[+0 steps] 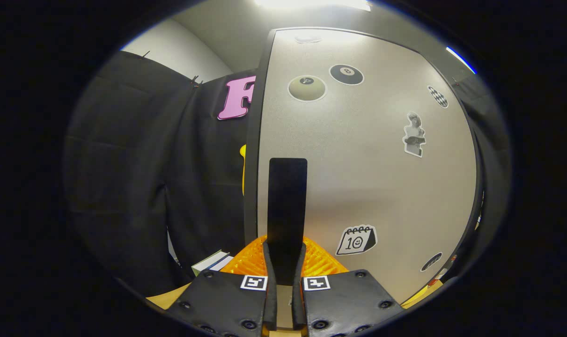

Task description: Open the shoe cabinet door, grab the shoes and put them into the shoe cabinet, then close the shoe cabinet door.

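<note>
The shoe cabinet door (381, 178) is a pale grey panel with a dark edge, and it stands close in front of me. Several black-and-white stickers dot it, among them an eight-ball (346, 74) and a calendar (357, 240). A flat black vertical handle (287, 201) runs down the door near its left edge. My gripper (285, 250) is shut on the lower part of this handle, with one finger pressing on each side. The handle's lower end is hidden between the fingers.
The booth's black cloth wall (138, 178) hangs to the left of the door. Low down beside the left finger lies a small stack of white books or boxes (210, 262) on a light wooden surface (168, 297).
</note>
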The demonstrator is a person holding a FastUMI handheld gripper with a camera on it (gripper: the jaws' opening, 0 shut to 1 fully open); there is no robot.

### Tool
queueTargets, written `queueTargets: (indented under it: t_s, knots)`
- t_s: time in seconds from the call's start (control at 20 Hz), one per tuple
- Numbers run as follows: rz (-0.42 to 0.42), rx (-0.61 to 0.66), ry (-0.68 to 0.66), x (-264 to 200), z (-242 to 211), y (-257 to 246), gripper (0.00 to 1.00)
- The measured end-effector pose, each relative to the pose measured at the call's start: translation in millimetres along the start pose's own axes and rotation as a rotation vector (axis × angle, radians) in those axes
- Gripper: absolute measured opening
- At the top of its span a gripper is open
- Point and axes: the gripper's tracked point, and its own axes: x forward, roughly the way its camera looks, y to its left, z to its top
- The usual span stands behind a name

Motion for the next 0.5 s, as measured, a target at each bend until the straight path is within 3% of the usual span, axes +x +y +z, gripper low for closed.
queueTargets:
  t_s: [0.5]
  knots:
    - [0.138, 0.041, 0.01, -73.6, 6.7, 6.0, 0.14]
